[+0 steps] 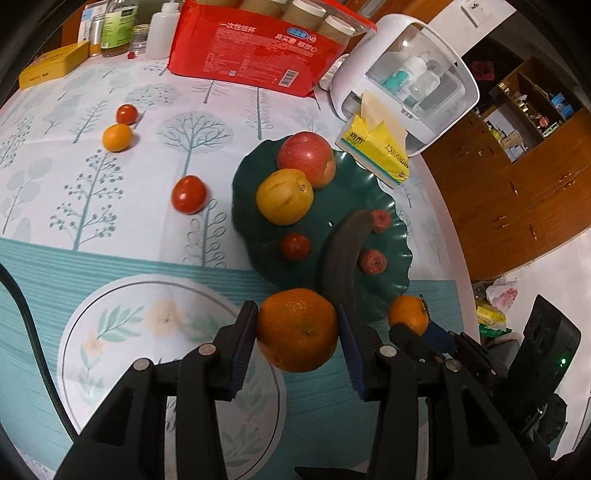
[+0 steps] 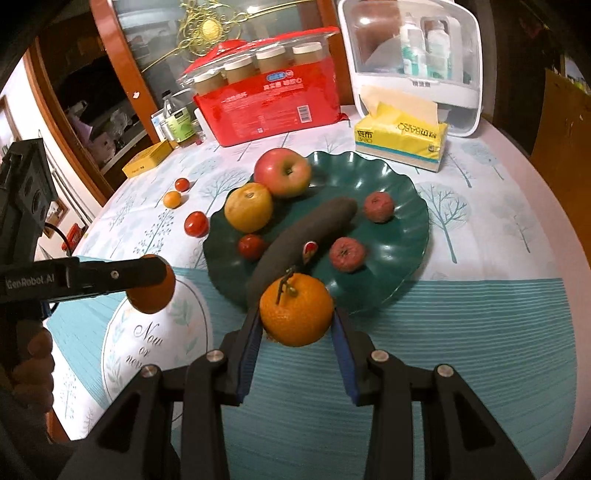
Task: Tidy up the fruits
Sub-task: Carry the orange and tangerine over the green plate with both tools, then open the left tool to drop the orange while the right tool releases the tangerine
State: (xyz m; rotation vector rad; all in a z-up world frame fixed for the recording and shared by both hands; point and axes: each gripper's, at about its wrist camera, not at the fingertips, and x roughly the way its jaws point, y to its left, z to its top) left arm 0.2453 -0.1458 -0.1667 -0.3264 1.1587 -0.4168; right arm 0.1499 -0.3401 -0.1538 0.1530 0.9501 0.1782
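In the left wrist view my left gripper (image 1: 296, 312) is shut on a large tangerine (image 1: 297, 332), just short of the near rim of the dark green plate (image 1: 388, 206). My right gripper (image 2: 296, 312) is shut on a smaller tangerine (image 2: 295, 314) with a stem, over the same near rim. On the plate lie an apple (image 2: 282, 171), a yellow orange (image 2: 248, 206), a dark banana (image 2: 303, 240), a tomato (image 2: 251, 246) and two small red fruits (image 2: 378, 206). A tomato (image 1: 188, 194), a small orange (image 1: 117, 137) and a small tomato (image 1: 126, 114) sit loose on the tablecloth.
Behind the plate stand a red pack of cups (image 2: 273, 107), a yellow tissue box (image 2: 400, 138) and a white storage box (image 2: 410, 62). A yellow carton (image 1: 53, 64) and bottles (image 1: 118, 27) are at the far left. The table edge curves away on the right.
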